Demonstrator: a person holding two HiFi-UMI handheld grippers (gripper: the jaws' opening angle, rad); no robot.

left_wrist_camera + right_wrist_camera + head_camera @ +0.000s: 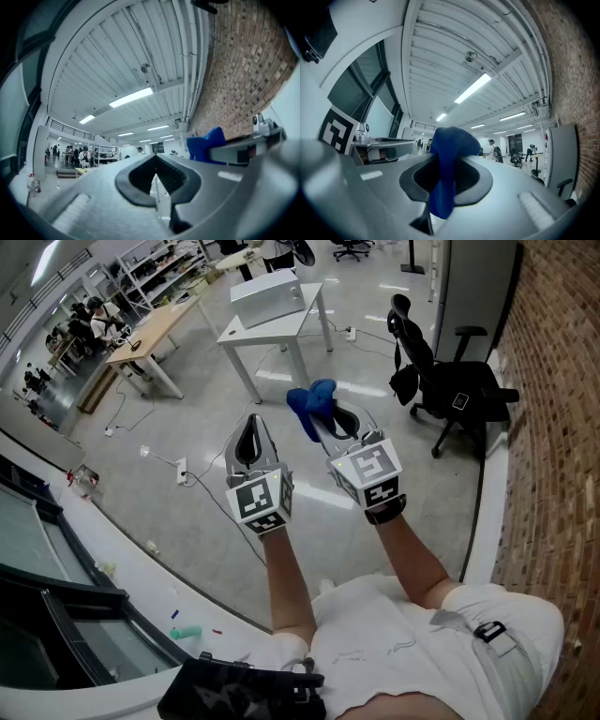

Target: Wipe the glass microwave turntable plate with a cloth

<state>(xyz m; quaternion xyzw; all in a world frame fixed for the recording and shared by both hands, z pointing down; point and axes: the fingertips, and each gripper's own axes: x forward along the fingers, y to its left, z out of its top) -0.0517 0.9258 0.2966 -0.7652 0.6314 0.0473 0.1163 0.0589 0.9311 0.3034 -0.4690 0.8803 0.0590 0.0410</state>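
Scene: We look down over a pale grey polished floor [169, 493], with both tools raised in front of us and a red brick wall [553, 427] to our right.
Right tool: The right tool [323, 426] is clenched on a bright blue soft cloth [449, 145]. The cloth bunches above the jaw tips and hangs down between them.
Left tool: The left tool [154, 158] is closed tip to tip on nothing. Only the room shows through the loop of its jaws.
Glass plate: We find the glass microwave turntable plate in none of the three views. A pale box-shaped appliance [269, 296] sits on a white bench [281, 332] well across the floor. We cannot tell whether it is the microwave.
Step in hand: We judge that the cloth is ready and wiping has not begun.
Next move: We would bring both tools down to wherever the plate lies, steady it with the left, and press the cloth flat on the glass.
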